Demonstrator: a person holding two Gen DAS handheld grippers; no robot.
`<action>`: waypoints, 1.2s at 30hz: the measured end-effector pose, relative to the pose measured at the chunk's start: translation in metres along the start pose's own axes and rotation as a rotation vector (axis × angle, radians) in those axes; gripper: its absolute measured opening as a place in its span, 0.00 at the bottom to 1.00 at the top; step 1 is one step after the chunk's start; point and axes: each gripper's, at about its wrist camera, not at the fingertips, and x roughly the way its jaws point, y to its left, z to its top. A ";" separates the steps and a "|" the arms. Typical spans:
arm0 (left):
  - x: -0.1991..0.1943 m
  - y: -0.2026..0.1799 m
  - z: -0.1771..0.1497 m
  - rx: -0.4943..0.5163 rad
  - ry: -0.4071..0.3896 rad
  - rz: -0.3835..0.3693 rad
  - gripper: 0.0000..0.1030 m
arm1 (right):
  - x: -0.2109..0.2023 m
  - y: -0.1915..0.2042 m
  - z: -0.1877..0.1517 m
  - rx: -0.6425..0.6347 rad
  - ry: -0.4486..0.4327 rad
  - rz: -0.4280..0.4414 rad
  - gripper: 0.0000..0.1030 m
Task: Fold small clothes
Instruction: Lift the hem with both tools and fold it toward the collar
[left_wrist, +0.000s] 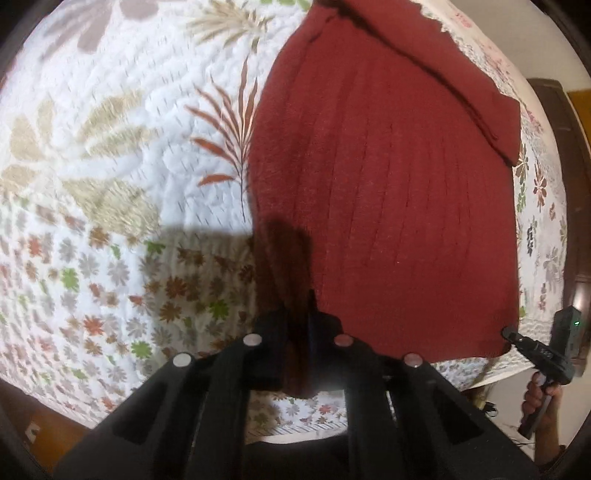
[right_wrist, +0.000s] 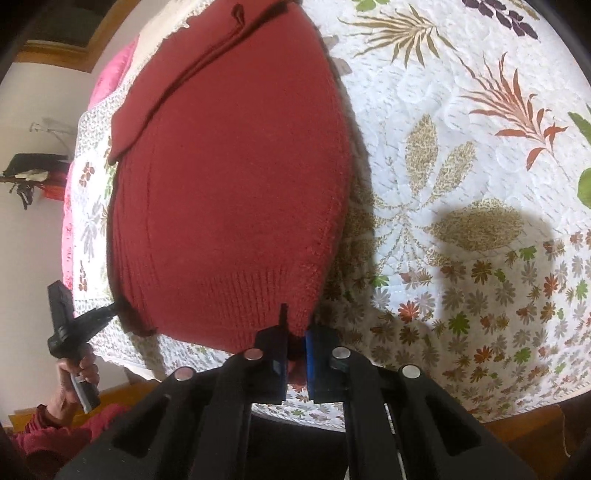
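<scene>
Nearest the cameras, each gripper pinches one bottom corner of the sweater (left_wrist: 388, 206) at the near edge of the bed (left_wrist: 122, 155). The left gripper (left_wrist: 301, 332) has its jaws closed on the hem corner, with a strip of red knit hanging down between them; the right gripper (right_wrist: 295, 339) likewise has its jaws clamped on the ribbed hem at the other corner. In the left view the right gripper appears at the sweater's far bottom corner with a hand (left_wrist: 537, 397) on its handle, and in the right view the left one shows the same way, held by a hand (right_wrist: 75, 373) in a red sleeve. Beyond the grippers the sweater's body lies fairly flat on the quilt, running away from the near edge toward the far side. At its far end a sleeve (right_wrist: 177, 85) is already folded across the chest at a slant. Judging from this, the sleeve folds look done or nearly so, though the other sleeve cannot be made out. What seems left is the lengthwise fold: lifting the hem and carrying it toward the collar, then smoothing. The hem looks barely raised, so that fold appears only just begun.
</scene>
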 end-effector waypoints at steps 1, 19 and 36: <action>0.005 0.000 0.002 0.015 0.017 0.026 0.13 | 0.000 0.001 0.001 -0.005 0.006 0.000 0.07; -0.041 -0.021 0.051 -0.077 -0.031 -0.188 0.04 | -0.036 0.020 0.052 -0.025 -0.016 0.222 0.07; -0.040 -0.018 0.191 -0.209 -0.186 -0.183 0.04 | -0.026 0.026 0.213 0.072 -0.079 0.278 0.07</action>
